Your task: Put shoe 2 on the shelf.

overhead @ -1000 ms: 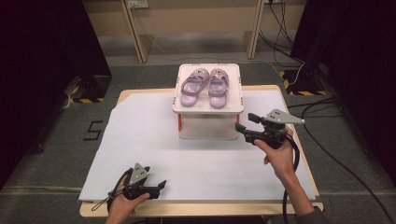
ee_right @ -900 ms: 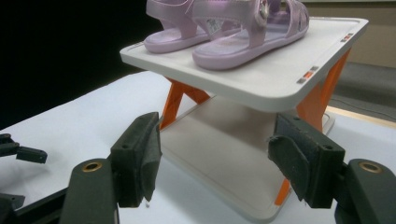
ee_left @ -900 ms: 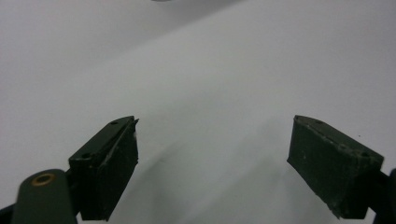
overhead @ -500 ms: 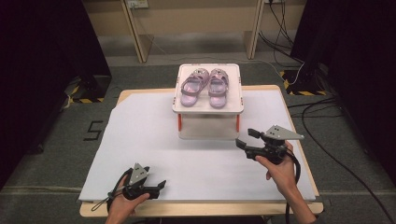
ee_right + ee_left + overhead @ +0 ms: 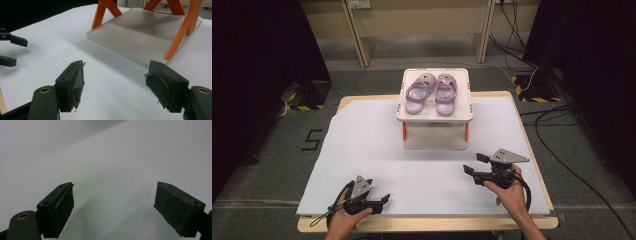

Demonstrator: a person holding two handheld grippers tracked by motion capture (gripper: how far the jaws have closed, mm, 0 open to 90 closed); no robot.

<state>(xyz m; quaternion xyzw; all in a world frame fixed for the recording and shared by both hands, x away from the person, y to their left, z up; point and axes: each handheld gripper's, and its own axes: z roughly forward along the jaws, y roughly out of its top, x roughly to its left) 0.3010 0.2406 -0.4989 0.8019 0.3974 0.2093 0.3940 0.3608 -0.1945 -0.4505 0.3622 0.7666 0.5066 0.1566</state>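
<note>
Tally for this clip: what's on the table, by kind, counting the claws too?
Lilac plastic sandals: 2
White two-tier stand with orange legs: 1
White paper sheet covering the table: 1
Black handheld claws, left and right: 2
Total: 6

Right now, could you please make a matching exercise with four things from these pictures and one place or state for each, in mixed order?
Things:
1. pair of purple sandals
2. left gripper
3. right gripper
4. orange legs

Places or states:
A. between the shelf's lower and upper trays
B. open, at the table's near left edge
C. on top of the white shelf
D. open, in front of the shelf's right side

Pairs: 1-C, 2-B, 3-D, 4-A
</note>
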